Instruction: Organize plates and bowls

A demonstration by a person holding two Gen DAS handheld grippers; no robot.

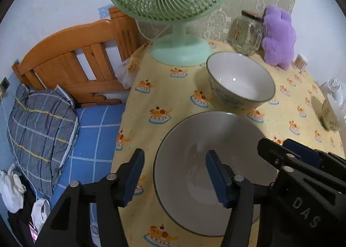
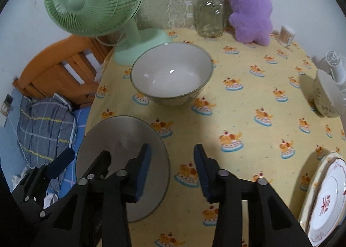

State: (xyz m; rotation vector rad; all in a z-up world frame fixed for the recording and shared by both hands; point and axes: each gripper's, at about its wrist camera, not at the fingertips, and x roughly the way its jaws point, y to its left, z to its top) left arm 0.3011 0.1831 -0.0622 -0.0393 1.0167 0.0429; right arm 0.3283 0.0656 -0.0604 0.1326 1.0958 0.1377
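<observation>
Bowls and plates are spread over a table (image 2: pixel 248 104) covered in a yellow cloth with cartoon cake prints. The nearest grey bowl (image 1: pixel 194 160) sits by the table's near-left edge; its left rim is straddled by the left gripper (image 1: pixel 175 173), one finger (image 1: pixel 133 173) outside, the other inside, pads not seen pressing on it. The opposite rim is straddled by the right gripper (image 2: pixel 170 169), likewise parted with nothing clamped; whether either touches the rim cannot be told. No earlier view is given.

A second, white-lined bowl (image 2: pixel 172 73) stands upright further back, just in front of the green fan (image 2: pixel 95 2). A small patterned bowl (image 2: pixel 326 95) is seen at the right edge, tilted against a white object that cannot be made out. Stacked plates (image 2: pixel 324 199), the top one with a red mark, lie at the near right. A glass jar (image 2: pixel 208 13) and purple plush toy (image 2: pixel 248 9) are at the back. A bed (image 1: pixel 93 130) lies left of the table.
</observation>
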